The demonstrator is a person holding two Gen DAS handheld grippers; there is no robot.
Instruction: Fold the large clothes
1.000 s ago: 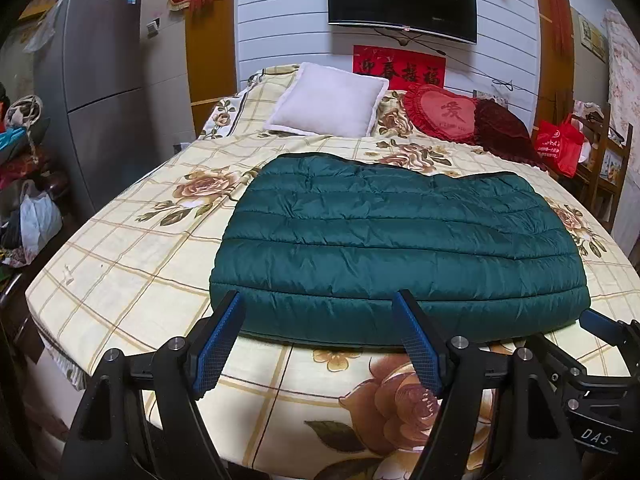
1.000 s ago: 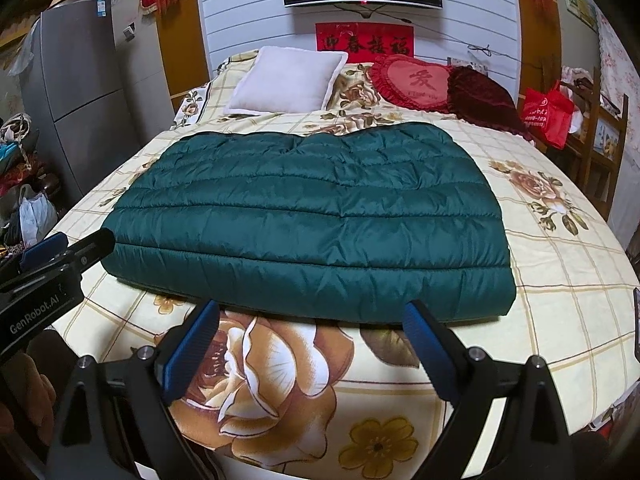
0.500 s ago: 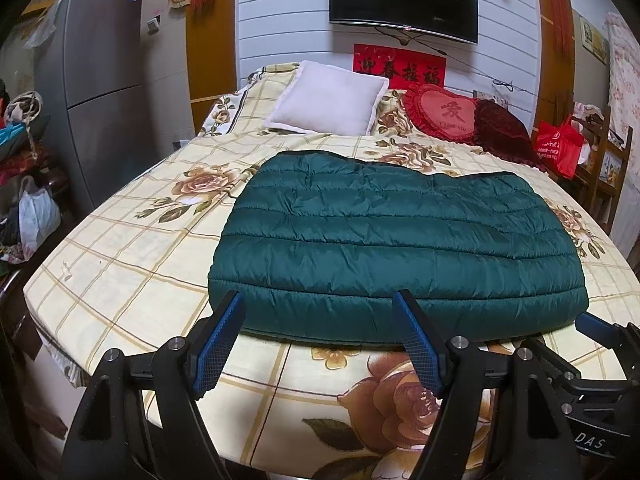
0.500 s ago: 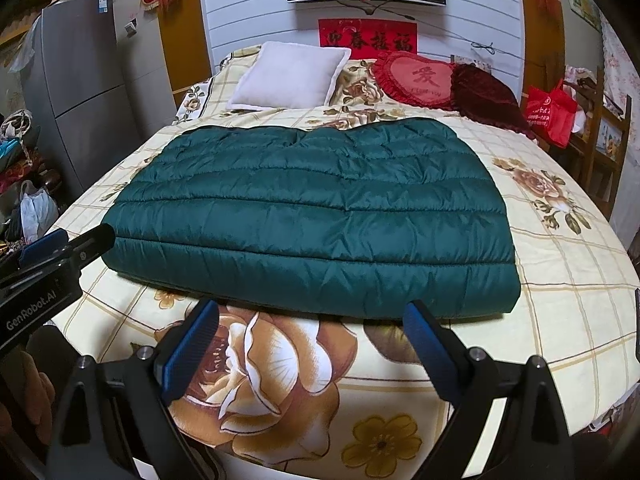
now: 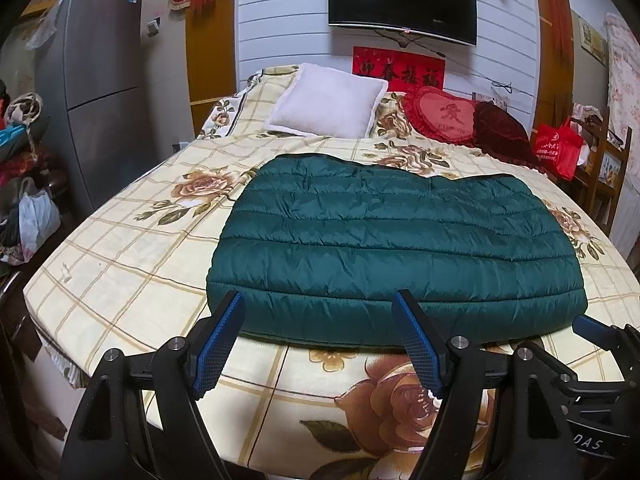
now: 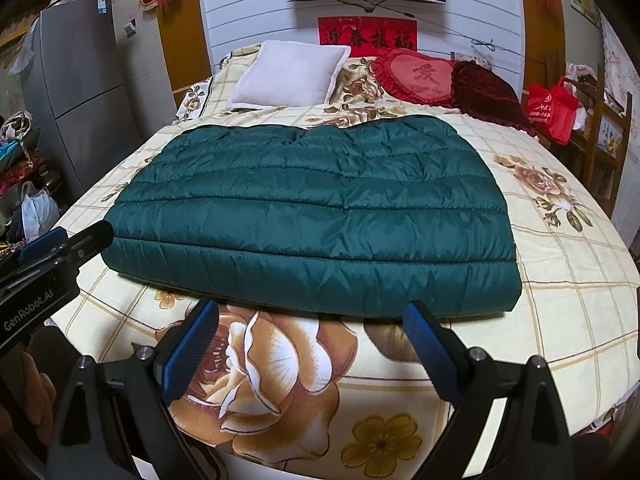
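Note:
A dark green quilted down garment (image 5: 384, 248) (image 6: 316, 220) lies flat on the flowered bed, folded into a broad rectangle with its thick fold edge toward me. My left gripper (image 5: 320, 338) hovers open just short of that near edge, toward its left half. My right gripper (image 6: 314, 346) is also open, over the big rose print in front of the garment's near edge. Neither holds anything. The right gripper's blue tip (image 5: 588, 326) shows at the lower right of the left wrist view, and the left gripper's body (image 6: 48, 256) at the left of the right wrist view.
The bed (image 5: 120, 264) carries a white pillow (image 5: 328, 100), a red heart cushion (image 5: 440, 116) and a dark red cushion (image 5: 504, 132) at its head. A grey fridge (image 5: 100, 88) and bags (image 5: 34, 216) stand left; a wooden chair with a red bag (image 5: 558, 148) right.
Both grippers have risen and drawn back slightly from the garment, which now appears a little lower and farther. Their jaws stay open; the garment has not moved.

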